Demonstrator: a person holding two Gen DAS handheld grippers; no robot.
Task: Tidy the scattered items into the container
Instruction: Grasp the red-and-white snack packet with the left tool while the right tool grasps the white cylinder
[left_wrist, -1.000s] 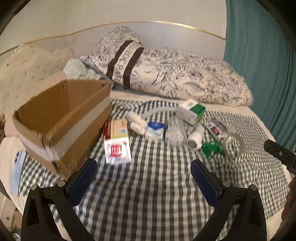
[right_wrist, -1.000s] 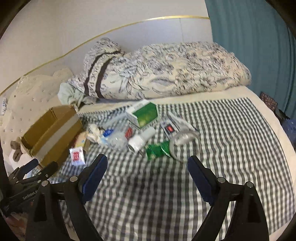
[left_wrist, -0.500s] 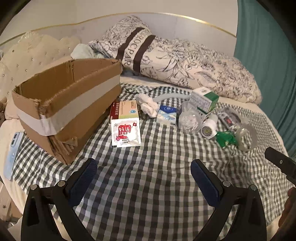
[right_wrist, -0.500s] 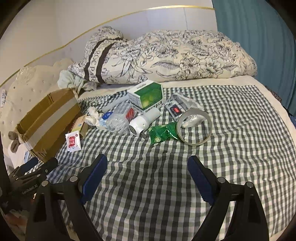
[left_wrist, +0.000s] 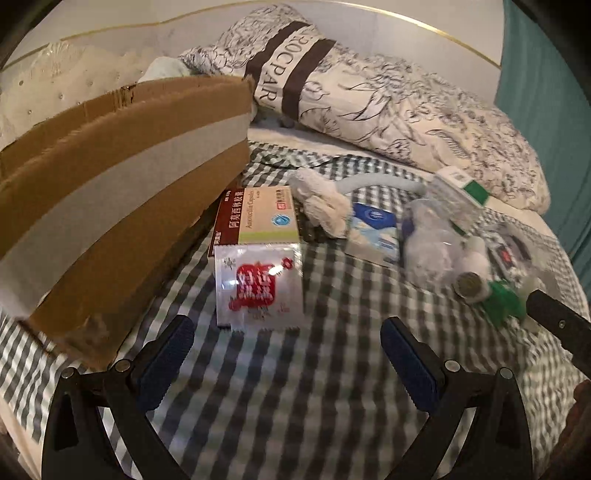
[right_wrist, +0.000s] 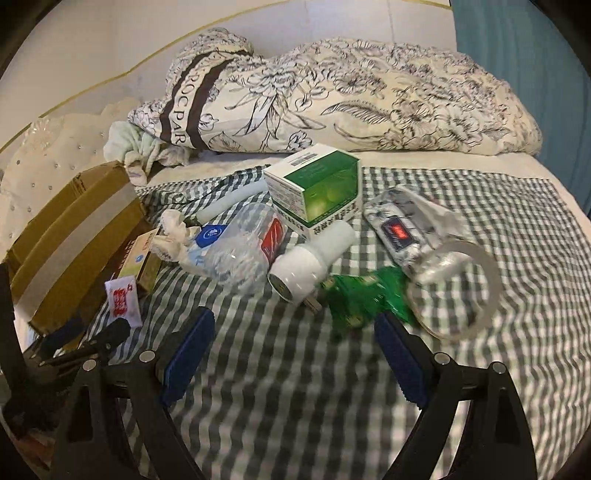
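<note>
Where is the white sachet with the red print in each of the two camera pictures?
Left wrist view: the sachet lies near the middle, just ahead of the open left gripper, overlapping the near end of a medicine box.
Right wrist view: the sachet is small at the far left, beside the same medicine box.
Shared landmark: the cardboard box, which stands left of the sachet in both views.

An open brown cardboard box (left_wrist: 122, 192) with a pale tape band sits at the left. Touching its side lies a medicine carton (left_wrist: 258, 216), a red-printed sachet (left_wrist: 258, 288) overlapping it. Rightward cluster a crumpled clear bottle (right_wrist: 240, 251), white bottle (right_wrist: 314, 254), green-and-white box (right_wrist: 317, 188), green wrapper (right_wrist: 365, 295) and tape roll (right_wrist: 461, 288).
</note>
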